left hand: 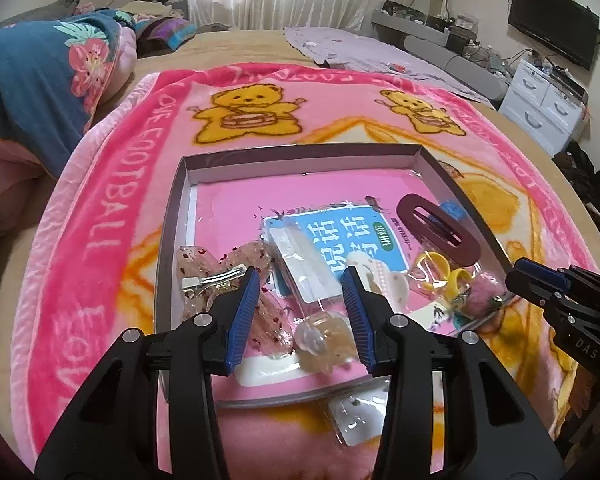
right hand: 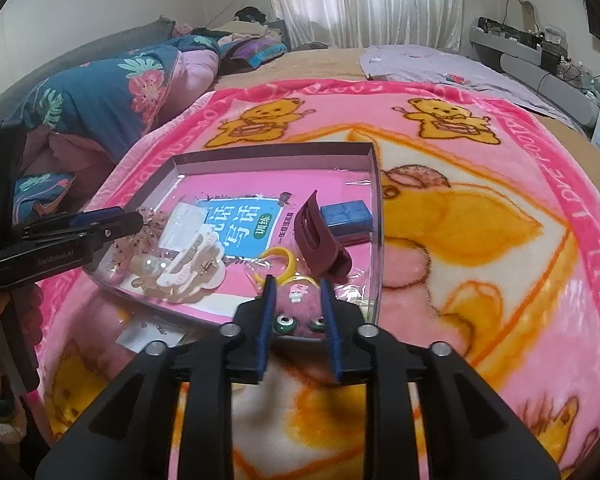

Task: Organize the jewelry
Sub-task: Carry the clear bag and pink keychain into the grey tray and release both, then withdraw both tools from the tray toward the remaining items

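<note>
Both wrist cams sit close behind their fingers, look obliquely down at the tray (left hand: 172, 216) on the pink blanket (right hand: 500, 240), left cam from tray's left side, right cam from right; both share tray & bed.

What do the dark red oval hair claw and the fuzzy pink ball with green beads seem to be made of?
The dark red oval hair claw looks like matte hard plastic: smooth, even, moulded. The fuzzy pink ball looks like plush or faux fur, given its fluffy surface; its green beads shine like glass or glossy plastic.
</note>
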The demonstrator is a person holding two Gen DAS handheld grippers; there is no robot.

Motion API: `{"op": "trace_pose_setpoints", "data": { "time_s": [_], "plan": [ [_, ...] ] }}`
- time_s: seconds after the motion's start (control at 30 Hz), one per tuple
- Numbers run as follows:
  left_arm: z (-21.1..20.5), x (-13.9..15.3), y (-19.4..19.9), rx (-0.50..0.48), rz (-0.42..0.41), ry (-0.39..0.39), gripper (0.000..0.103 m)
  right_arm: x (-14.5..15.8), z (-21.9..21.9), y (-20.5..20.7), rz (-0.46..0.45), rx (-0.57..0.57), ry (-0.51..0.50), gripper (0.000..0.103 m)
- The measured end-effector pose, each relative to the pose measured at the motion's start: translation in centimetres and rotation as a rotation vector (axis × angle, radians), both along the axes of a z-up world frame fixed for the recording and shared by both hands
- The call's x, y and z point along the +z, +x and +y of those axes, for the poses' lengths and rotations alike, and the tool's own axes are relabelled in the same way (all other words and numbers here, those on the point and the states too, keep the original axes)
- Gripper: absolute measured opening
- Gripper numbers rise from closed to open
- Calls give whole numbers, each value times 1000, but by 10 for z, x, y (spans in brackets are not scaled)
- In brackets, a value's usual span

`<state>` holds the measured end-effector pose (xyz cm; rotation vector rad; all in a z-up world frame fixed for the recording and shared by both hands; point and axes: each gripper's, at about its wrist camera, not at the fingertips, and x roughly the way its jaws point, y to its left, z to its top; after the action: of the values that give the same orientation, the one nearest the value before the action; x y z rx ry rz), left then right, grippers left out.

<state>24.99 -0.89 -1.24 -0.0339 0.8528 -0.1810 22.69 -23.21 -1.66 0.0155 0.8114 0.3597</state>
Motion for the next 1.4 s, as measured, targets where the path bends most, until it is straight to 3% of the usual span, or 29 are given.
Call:
{"op": "trace_pose_setpoints", "data": {
  "time_s": [0.17,0.23,0.3,0.4,0.5,0.57,0.83,1.27,1.33,1.4],
  "plan": [
    [-2,7,-9,-8,-13,-8,36,10,-6,-11,-27,-3,19,45],
    [-2,10,-12,-9,-15,-11,38,14,-7,-16,-42,-7,22,53],
    [-3,14,-17,-12,-22,-14,40,19,-9,-23,-63,-17,23,68],
    [-3,20,-25,-15,-33,-17,41,27,-13,-33,-85,-21,32,76],
    [-1,25,-32,-17,-42,-19,49,33,-16,-42,-104,-24,38,79],
    [0,29,-39,-19,-49,-20,53,37,-18,-47,-112,-21,43,81],
    [4,35,-67,5,-74,5,90,40,-15,-69,-112,9,35,85],
    [26,2,-103,50,15,20,92,-7,18,-79,36,96,-21,85],
    [32,-5,-106,60,33,12,92,-16,28,-79,60,119,-27,82],
    [35,-10,-108,65,44,7,92,-23,38,-78,77,137,-38,72]
  ]
}}
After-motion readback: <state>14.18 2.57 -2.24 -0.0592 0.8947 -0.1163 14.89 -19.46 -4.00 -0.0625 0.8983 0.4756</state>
